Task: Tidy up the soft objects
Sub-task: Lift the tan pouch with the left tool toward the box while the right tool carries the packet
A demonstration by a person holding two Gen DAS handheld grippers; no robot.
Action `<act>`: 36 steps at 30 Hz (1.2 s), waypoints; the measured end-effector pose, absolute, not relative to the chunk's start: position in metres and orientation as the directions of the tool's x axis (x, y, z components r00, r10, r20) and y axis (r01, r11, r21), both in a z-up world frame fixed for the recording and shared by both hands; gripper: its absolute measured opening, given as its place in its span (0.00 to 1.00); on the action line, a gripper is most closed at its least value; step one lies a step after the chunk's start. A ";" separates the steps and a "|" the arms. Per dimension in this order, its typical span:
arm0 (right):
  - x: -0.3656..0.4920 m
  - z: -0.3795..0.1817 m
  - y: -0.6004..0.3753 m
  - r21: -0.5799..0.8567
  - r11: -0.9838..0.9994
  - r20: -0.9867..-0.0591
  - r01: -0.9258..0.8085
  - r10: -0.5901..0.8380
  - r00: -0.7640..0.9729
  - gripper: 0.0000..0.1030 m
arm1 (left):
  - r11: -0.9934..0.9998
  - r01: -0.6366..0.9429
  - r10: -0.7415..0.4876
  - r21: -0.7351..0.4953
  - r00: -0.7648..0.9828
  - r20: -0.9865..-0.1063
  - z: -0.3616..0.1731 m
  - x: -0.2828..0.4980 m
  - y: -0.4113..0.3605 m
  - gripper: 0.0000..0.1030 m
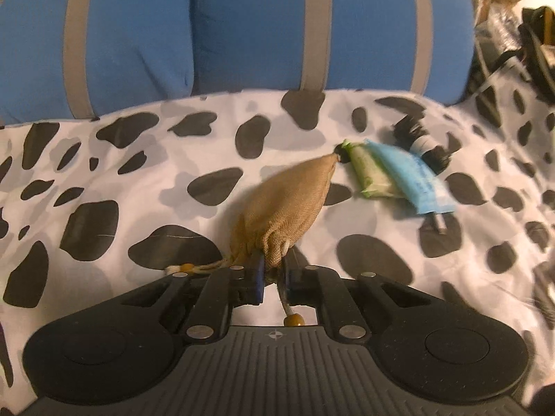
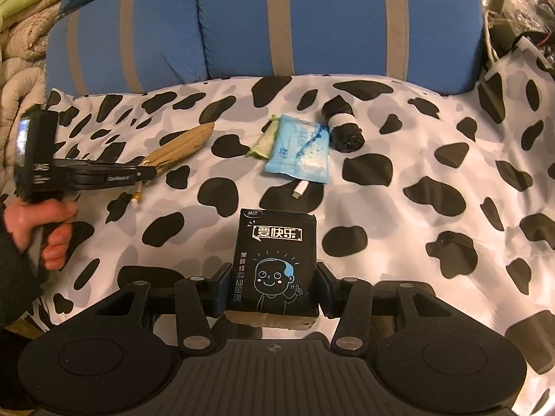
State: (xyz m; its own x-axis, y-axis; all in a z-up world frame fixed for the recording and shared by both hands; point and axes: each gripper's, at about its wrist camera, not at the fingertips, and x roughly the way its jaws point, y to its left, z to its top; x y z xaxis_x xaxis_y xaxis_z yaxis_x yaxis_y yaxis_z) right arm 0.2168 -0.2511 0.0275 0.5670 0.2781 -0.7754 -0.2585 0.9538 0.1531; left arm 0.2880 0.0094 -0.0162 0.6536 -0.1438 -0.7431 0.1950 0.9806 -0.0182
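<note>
We pinch a tan drawstring pouch (image 1: pixel 277 208) by its gathered neck in our left gripper (image 1: pixel 274 274), so it hangs clear of the cow-print sheet (image 1: pixel 104 173); our right gripper (image 2: pixel 274 287) clamps a black tissue pack (image 2: pixel 275 263), both apparently bound for the wipe packs (image 2: pixel 298 149) beyond.

1. A bed sheet (image 2: pixel 399 159), white with black and grey cow spots, covers the surface that carries everything.
2. A blue pillow with grey stripes (image 2: pixel 312 17) lies along the sheet's far edge.
3. A light blue tissue pack (image 2: pixel 300 147) lies flat near the middle of the sheet, in front of the pillow.
4. A green packet (image 2: pixel 265 140) touches the tissue pack's left side.
5. A black roll with a white band (image 2: pixel 341 128) lies just right of the tissue pack.
6. A small white plug (image 2: pixel 300 190) lies just in front of the tissue pack.
</note>
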 end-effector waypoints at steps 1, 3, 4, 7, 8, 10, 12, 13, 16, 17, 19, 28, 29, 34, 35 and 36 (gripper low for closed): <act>0.216 0.027 -0.250 0.150 0.954 -0.776 -0.260 0.277 0.567 0.50 | 0.980 0.199 -0.152 -0.024 0.660 -0.736 -0.012 0.283 0.009 0.10; 0.214 0.025 -0.249 0.145 0.953 -0.776 -0.266 0.276 0.567 0.50 | 0.977 0.208 -0.171 -0.038 0.671 -0.722 -0.003 0.275 0.008 0.10; 0.213 0.024 -0.249 0.141 0.954 -0.776 -0.266 0.273 0.568 0.50 | 0.977 0.210 -0.180 -0.047 0.676 -0.715 0.002 0.270 0.007 0.10; 0.209 0.024 -0.251 0.148 0.955 -0.777 -0.257 0.273 0.568 0.50 | 0.973 0.216 -0.215 -0.087 0.688 -0.693 0.016 0.254 0.006 0.10; 0.207 0.024 -0.253 0.158 0.955 -0.775 -0.249 0.276 0.568 0.50 | 0.971 0.218 -0.226 -0.101 0.690 -0.687 0.021 0.248 0.006 0.10; 0.204 0.026 -0.257 0.169 0.957 -0.769 -0.237 0.278 0.576 0.50 | 0.967 0.223 -0.249 -0.127 0.694 -0.675 0.028 0.236 0.005 0.10; 0.198 0.029 -0.261 0.178 0.958 -0.761 -0.225 0.280 0.585 0.50 | 0.963 0.232 -0.263 -0.138 0.696 -0.668 0.032 0.224 0.004 0.10; 0.195 0.030 -0.263 0.185 0.958 -0.759 -0.219 0.281 0.587 0.50 | 0.962 0.234 -0.268 -0.143 0.696 -0.666 0.034 0.217 0.003 0.10; 0.189 0.030 -0.267 0.191 0.960 -0.758 -0.205 0.277 0.590 0.50 | 0.959 0.235 -0.281 -0.160 0.691 -0.666 0.036 0.201 0.002 0.10; 0.186 0.030 -0.268 0.188 0.961 -0.760 -0.202 0.273 0.590 0.50 | 0.957 0.237 -0.285 -0.165 0.690 -0.665 0.037 0.196 0.001 0.10; 0.182 0.030 -0.269 0.187 0.962 -0.762 -0.200 0.271 0.589 0.50 | 0.954 0.239 -0.296 -0.179 0.686 -0.664 0.038 0.186 0.001 0.10; 0.159 0.030 -0.268 0.197 0.959 -0.758 -0.204 0.282 0.588 0.50 | 0.939 0.260 -0.343 -0.225 0.667 -0.661 0.041 0.141 -0.004 0.10; 0.156 0.030 -0.267 0.199 0.958 -0.758 -0.207 0.284 0.588 0.50 | 0.937 0.262 -0.348 -0.230 0.664 -0.661 0.041 0.136 -0.003 0.10; 0.140 0.030 -0.265 0.208 0.955 -0.758 -0.212 0.294 0.582 0.50 | 0.930 0.262 -0.369 -0.259 0.653 -0.661 0.041 0.112 -0.001 0.10; 0.137 0.030 -0.265 0.210 0.954 -0.758 -0.214 0.297 0.581 0.50 | 0.927 0.264 -0.375 -0.267 0.649 -0.662 0.041 0.108 0.000 0.10; 0.133 0.030 -0.264 0.211 0.953 -0.758 -0.216 0.299 0.580 0.50 | 0.925 0.264 -0.379 -0.272 0.645 -0.664 0.041 0.103 0.000 0.10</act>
